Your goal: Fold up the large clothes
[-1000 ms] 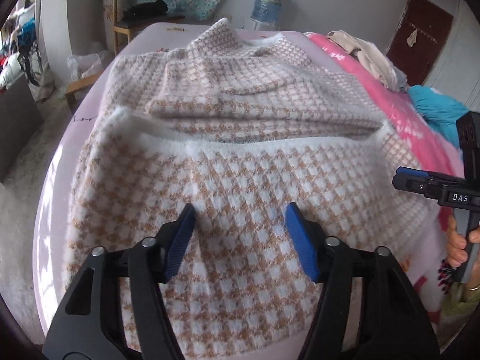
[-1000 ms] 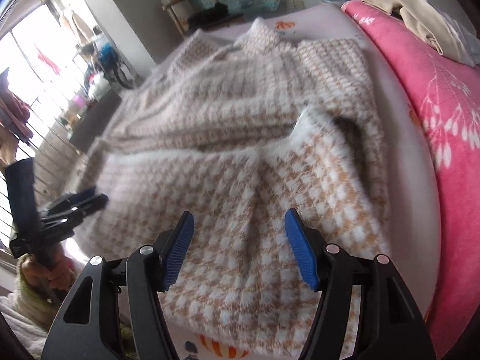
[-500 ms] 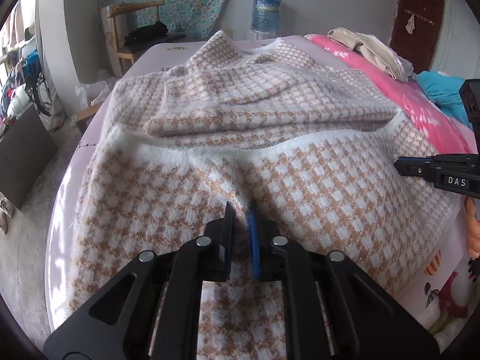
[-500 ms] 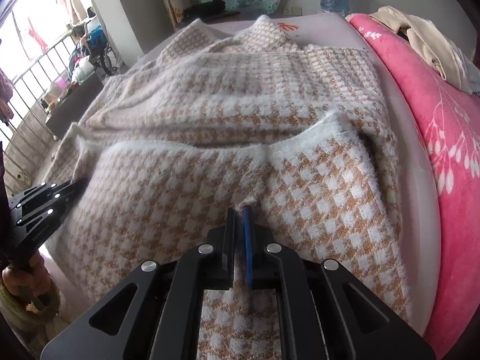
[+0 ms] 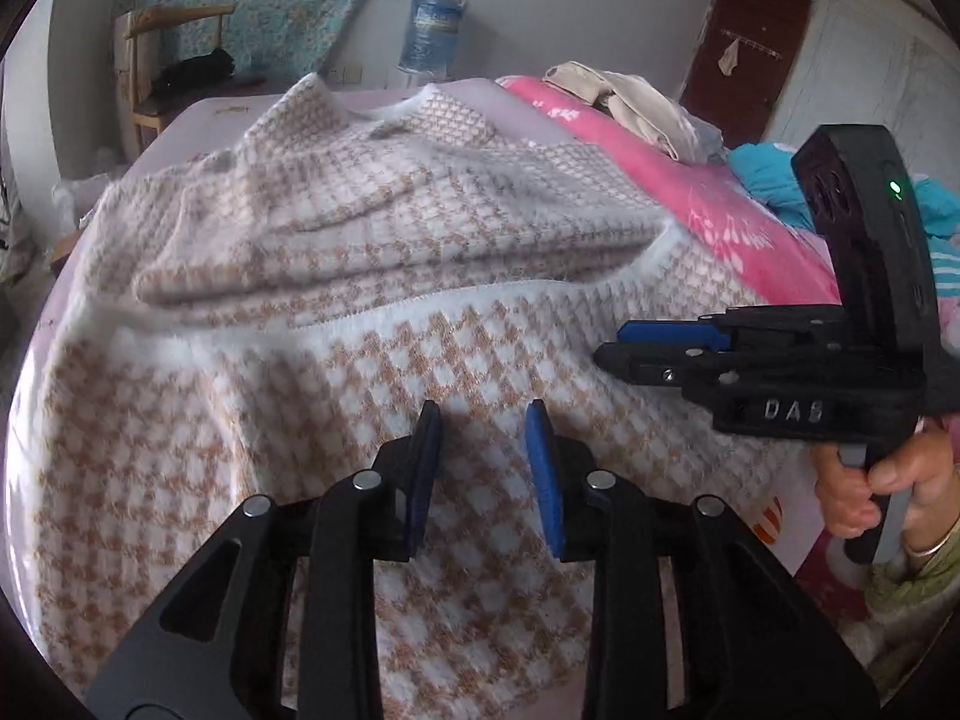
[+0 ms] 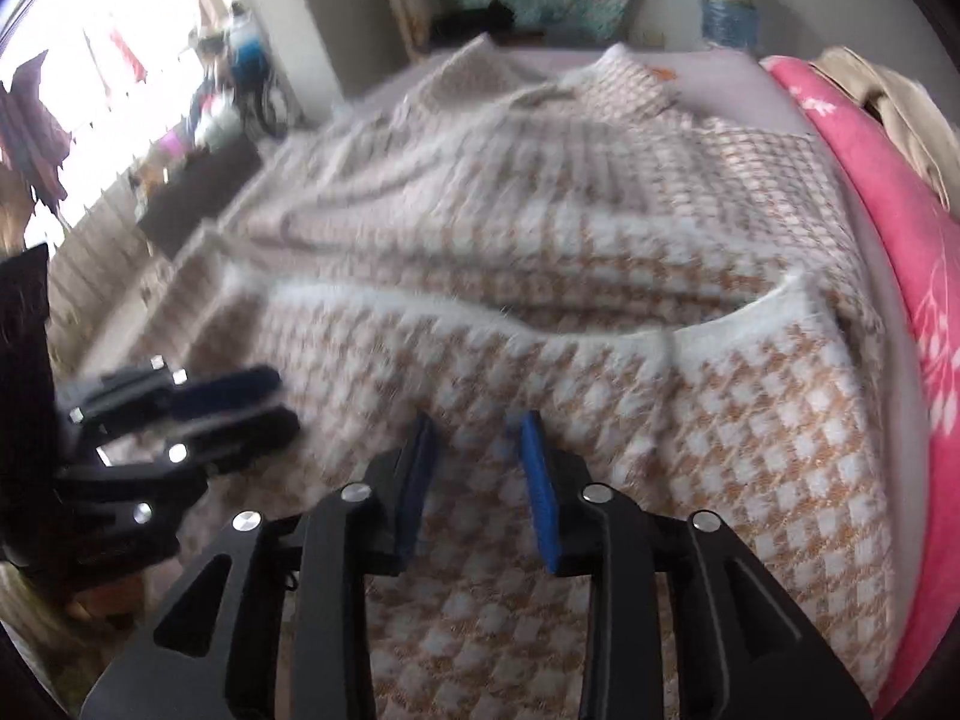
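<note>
A large fuzzy sweater with a tan and white houndstooth check (image 5: 372,252) lies spread on the bed, its lower part folded up over the body with a white hem edge (image 5: 420,306) across the middle. It also shows in the right wrist view (image 6: 600,276). My left gripper (image 5: 483,468) is open and empty just above the folded lower part. My right gripper (image 6: 474,468) is open and empty above the same part, to the right. Each gripper shows in the other's view: the right one (image 5: 660,342), the left one (image 6: 240,402).
The pale lilac bed sheet (image 5: 198,120) carries a pink blanket (image 5: 672,180) on the right with beige clothes (image 5: 624,96) and a teal garment (image 5: 774,174). A wooden chair (image 5: 162,72) and a water bottle (image 5: 432,30) stand beyond the bed.
Both grippers were open a second ago, shut on pinches of the sweater half a second ago, and have now opened and let go. They have moved closer together.
</note>
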`<state>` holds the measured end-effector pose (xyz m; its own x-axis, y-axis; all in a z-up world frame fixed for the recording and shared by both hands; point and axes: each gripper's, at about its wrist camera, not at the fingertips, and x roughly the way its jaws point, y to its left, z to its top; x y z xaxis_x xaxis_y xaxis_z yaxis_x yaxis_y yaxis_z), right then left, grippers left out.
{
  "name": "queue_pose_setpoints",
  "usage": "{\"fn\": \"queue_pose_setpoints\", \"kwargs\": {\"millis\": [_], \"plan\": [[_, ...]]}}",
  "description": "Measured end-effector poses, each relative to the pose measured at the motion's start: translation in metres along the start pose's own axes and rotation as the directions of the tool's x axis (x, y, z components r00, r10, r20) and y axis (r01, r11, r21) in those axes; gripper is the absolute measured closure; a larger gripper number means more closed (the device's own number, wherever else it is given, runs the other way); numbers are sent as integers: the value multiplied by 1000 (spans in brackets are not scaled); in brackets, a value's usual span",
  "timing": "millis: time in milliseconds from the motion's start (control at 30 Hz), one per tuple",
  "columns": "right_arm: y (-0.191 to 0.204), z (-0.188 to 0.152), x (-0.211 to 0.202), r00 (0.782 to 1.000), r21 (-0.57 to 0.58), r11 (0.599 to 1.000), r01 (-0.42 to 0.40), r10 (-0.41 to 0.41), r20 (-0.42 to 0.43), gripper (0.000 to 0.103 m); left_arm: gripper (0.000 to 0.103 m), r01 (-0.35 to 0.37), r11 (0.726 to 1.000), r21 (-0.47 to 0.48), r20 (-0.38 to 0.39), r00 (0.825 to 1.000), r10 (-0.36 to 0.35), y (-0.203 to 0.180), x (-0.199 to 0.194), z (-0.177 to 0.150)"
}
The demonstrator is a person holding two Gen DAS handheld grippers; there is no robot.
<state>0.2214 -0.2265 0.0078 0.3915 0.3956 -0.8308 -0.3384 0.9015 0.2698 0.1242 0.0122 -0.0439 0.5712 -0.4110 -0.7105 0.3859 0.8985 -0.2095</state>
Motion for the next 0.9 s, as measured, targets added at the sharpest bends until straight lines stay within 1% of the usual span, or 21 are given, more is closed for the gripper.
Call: {"fn": "queue_pose_setpoints", "kwargs": {"millis": [67,133,167,200,233,267,300,333,367,467,500,533,567,600,667,700,733,800,833,867,900], "plan": [[-4,3,-16,998,14,999,37,-38,51,72,74,-3,1000,4,19,1000,3,2,-9,3],[-12,7,-27,986,24,992,123,-125,108,72,72,-50,999,2,58,997,50,12,-16,7],[-20,8,-26,982,51,988,149,-153,108,72,72,-69,997,-28,56,996,71,21,-14,9],[-29,9,-20,979,79,981,175,-182,89,72,72,-91,992,-89,34,995,94,35,-9,10],[-42,7,-7,973,108,969,221,-227,41,72,72,-107,985,-139,5,994,109,48,-3,11],[-54,4,2,978,142,969,200,-206,27,72,75,-88,979,-185,-19,996,86,62,4,9],[-58,4,-2,982,158,971,179,-187,39,72,77,-52,975,-218,-2,999,53,70,3,8],[-58,6,-6,982,156,971,180,-186,21,72,80,-33,969,-246,-1,999,34,75,0,9],[-56,7,-15,980,160,968,193,-200,25,72,80,-28,966,-258,0,1000,29,78,-5,11],[-57,0,-44,965,168,959,229,-246,92,72,66,-91,964,-252,59,992,109,85,-28,8],[-61,-5,-47,956,182,948,259,-279,93,72,66,-123,958,-261,51,989,141,91,-30,5],[-73,-10,-44,951,205,937,284,-303,68,72,66,-158,946,-284,20,985,170,102,-26,1],[-86,-15,-33,962,236,937,257,-272,35,72,71,-165,933,-319,-11,985,170,115,-21,-5],[-95,-21,-35,969,266,940,212,-238,68,73,75,-127,930,-346,26,989,145,124,-25,-10],[-92,-18,-44,969,259,940,223,-243,49,75,75,-84,917,-389,28,994,104,133,-30,-11],[-88,-18,-52,967,258,940,224,-247,62,75,74,-93,910,-405,30,993,115,133,-36,-9],[-80,-19,-64,967,240,948,209,-236,93,73,73,-98,911,-401,45,991,126,130,-43,-8],[-56,-28,-87,967,158,971,177,-201,154,73,71,-73,934,-350,99,988,115,115,-64,-8],[-47,-33,-91,969,123,979,162,-182,169,73,71,-47,948,-315,122,988,90,105,-72,-9],[-30,-40,-95,974,70,989,126,-137,179,73,70,-18,959,-282,137,989,59,96,-79,-11],[-18,-41,-90,979,37,994,101,-106,172,73,69,23,972,-232,142,990,10,80,-83,-14]]}}
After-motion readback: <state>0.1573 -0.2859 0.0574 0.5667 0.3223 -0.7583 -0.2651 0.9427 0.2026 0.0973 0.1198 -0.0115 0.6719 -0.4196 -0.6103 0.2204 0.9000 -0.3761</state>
